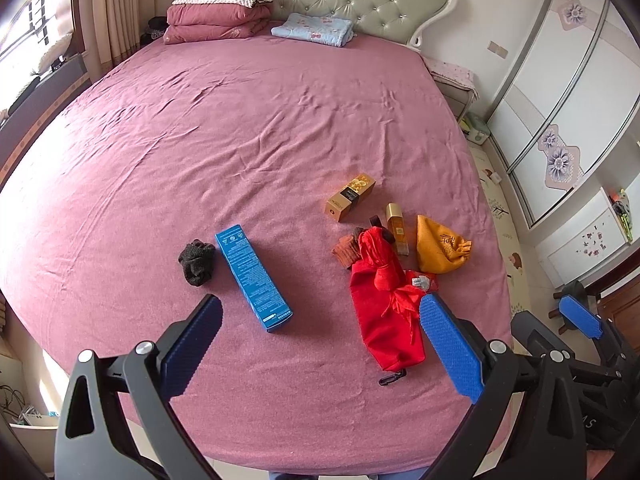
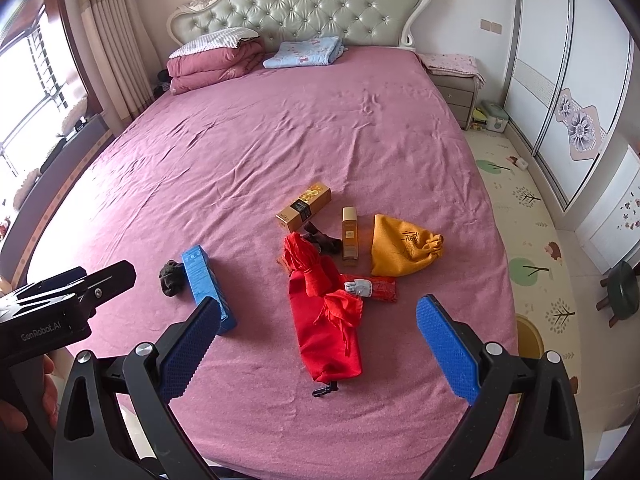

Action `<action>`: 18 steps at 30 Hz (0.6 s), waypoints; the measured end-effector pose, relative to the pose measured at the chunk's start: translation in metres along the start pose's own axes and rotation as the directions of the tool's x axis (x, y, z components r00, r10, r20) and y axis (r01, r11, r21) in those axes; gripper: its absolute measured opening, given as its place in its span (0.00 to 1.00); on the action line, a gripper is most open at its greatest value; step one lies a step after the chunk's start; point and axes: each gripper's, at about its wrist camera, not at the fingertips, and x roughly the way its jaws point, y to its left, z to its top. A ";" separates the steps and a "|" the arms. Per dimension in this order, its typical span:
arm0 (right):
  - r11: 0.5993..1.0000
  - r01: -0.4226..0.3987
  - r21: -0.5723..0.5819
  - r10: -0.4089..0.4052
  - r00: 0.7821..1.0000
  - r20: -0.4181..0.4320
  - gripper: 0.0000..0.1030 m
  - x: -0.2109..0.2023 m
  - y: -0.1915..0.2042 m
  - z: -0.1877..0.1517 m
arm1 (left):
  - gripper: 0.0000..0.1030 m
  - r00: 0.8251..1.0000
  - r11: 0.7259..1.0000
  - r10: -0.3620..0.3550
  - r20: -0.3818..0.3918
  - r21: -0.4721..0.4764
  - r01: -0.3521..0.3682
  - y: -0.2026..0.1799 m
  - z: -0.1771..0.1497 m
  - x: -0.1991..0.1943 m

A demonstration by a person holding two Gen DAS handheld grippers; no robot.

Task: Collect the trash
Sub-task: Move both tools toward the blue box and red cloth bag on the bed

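Observation:
A long blue box (image 1: pixel 253 277) (image 2: pixel 208 282) lies on the pink bed beside a dark balled sock (image 1: pixel 197 261) (image 2: pixel 172 278). To the right lie a red cloth bag (image 1: pixel 383 304) (image 2: pixel 326 312), a gold box (image 1: pixel 351 197) (image 2: pixel 304 206), an amber bottle (image 1: pixel 397 234) (image 2: pixel 349 236), an orange pouch (image 1: pixel 438 250) (image 2: pixel 402 250), an orange knit item (image 1: pixel 346 251) and a small red packet (image 2: pixel 374 289). My left gripper (image 1: pixel 320 340) is open and empty above the near bed edge. My right gripper (image 2: pixel 318 344) is open and empty over the red bag's near end.
Folded quilts (image 1: pixel 218 16) and a blue blanket (image 1: pixel 312 30) lie at the headboard. A nightstand (image 2: pixel 454 84) and wardrobe (image 2: pixel 560 80) stand to the right, with a play mat (image 2: pixel 532 240) and a green stool (image 2: pixel 622 290) on the floor.

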 end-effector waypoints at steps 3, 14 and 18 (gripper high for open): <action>1.000 -0.003 0.003 0.003 1.000 -0.006 0.92 0.000 -0.001 0.000 | 0.96 1.000 1.000 -0.004 -0.006 0.002 0.004 0.000 0.001 0.002; 1.000 -0.018 0.002 0.018 0.999 -0.032 0.92 0.008 -0.001 0.000 | 0.96 0.999 1.000 0.000 -0.051 -0.015 -0.001 0.001 0.002 0.010; 1.000 -0.027 -0.008 0.027 0.999 -0.046 0.92 0.012 0.002 0.000 | 0.96 0.998 1.000 -0.003 -0.070 -0.025 0.001 0.001 0.001 0.013</action>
